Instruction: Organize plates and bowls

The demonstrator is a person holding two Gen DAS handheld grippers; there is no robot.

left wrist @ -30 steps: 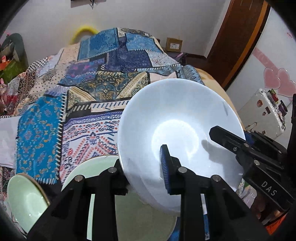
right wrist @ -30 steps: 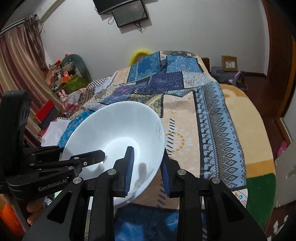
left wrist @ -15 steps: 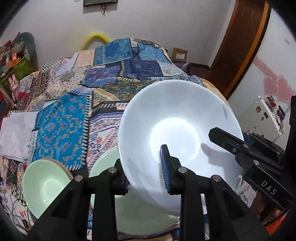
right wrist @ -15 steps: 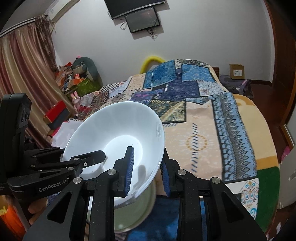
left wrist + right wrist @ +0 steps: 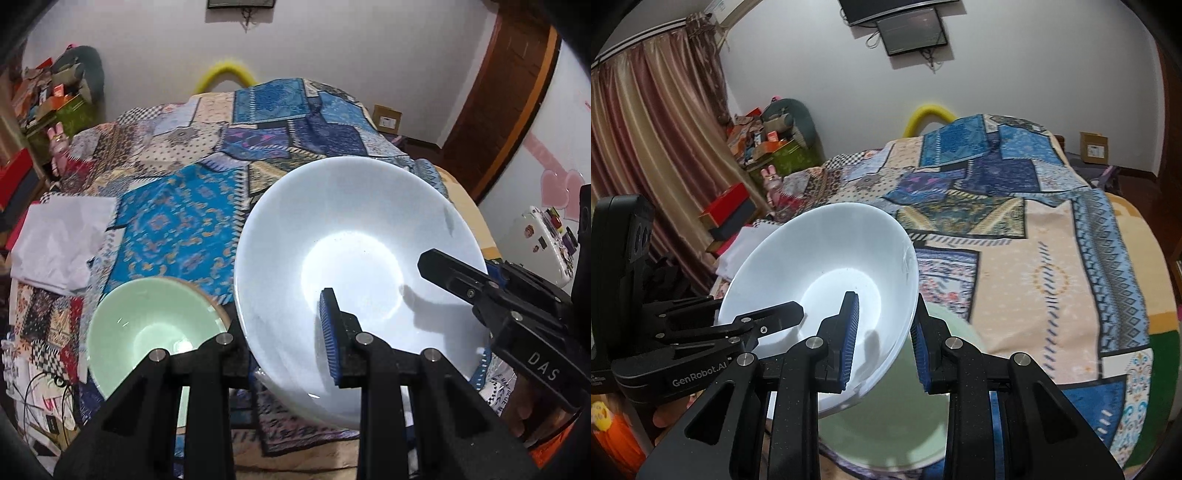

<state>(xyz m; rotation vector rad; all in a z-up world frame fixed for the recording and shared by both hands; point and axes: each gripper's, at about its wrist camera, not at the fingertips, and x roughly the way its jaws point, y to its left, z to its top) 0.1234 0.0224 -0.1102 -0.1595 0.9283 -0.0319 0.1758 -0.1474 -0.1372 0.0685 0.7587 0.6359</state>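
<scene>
Left wrist: both hand-held grippers, left point(image 5: 284, 332) and right point(image 5: 882, 339), pinching white bowl point(image 5: 354, 236) rim midair; green bowl point(image 5: 147, 325) on bed, stacking not done.

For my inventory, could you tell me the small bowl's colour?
Pale green small bowl, clearest in the left wrist view.

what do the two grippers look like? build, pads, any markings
Both are matte black handheld units with angular cut-out fingers, silver screws and ribbed blue pads. The left gripper reads "GenRobot.AI" on its side, seen from the right wrist. The right gripper reads "DAS", seen from the left wrist. No cables visible.
</scene>
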